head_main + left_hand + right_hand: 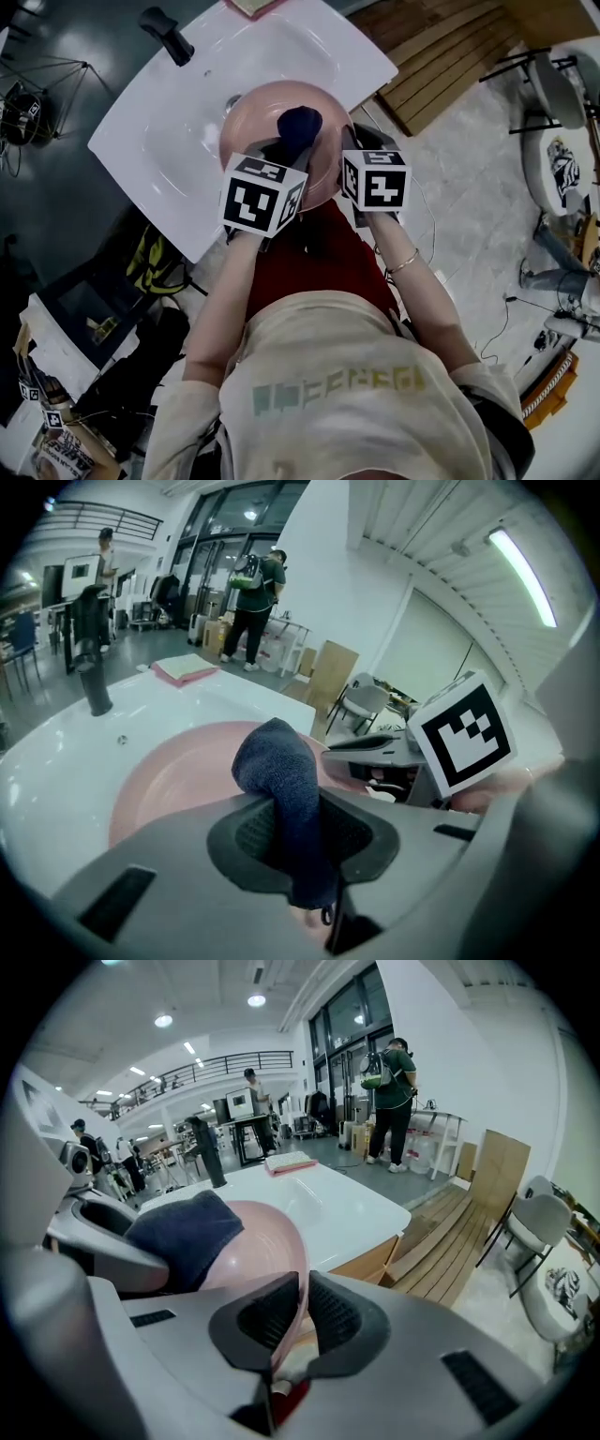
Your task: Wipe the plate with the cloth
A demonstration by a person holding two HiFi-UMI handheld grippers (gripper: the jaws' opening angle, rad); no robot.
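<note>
A pink plate [262, 117] is held over the white sink [169, 122]. My right gripper [292, 1321] is shut on the plate's [258, 1241] near right rim. My left gripper [302, 841] is shut on a dark blue cloth [281, 771], whose bunched end rests against the plate's [178, 771] inner face. In the head view the cloth [300, 122] shows as a dark lump on the plate's middle, with the left gripper [281, 155] just below it and the right gripper [352, 150] at the plate's right edge.
A black faucet [169, 36] stands at the sink's far left corner, and a pink folded cloth [251, 6] lies at its far edge. Wooden boards [441, 47] lie on the floor to the right. White chairs [553, 84] stand further right.
</note>
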